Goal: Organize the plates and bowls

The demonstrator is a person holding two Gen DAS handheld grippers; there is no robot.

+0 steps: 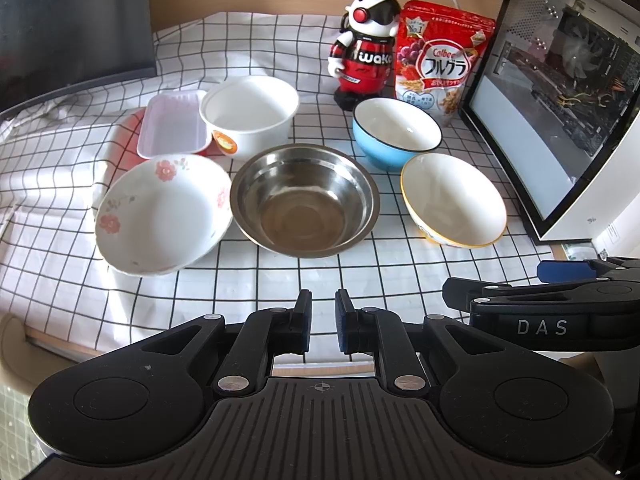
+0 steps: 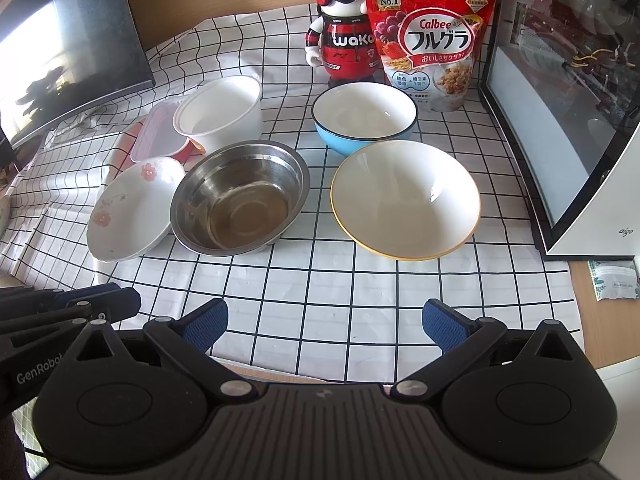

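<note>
My left gripper closed, empty; right gripper spread wide, empty. Steel bowl dead ahead, floral, yellow-rimmed, blue bowls around it, unstacked — sorting not begun.

Blue bowl (white inside), checked cloth
</note>
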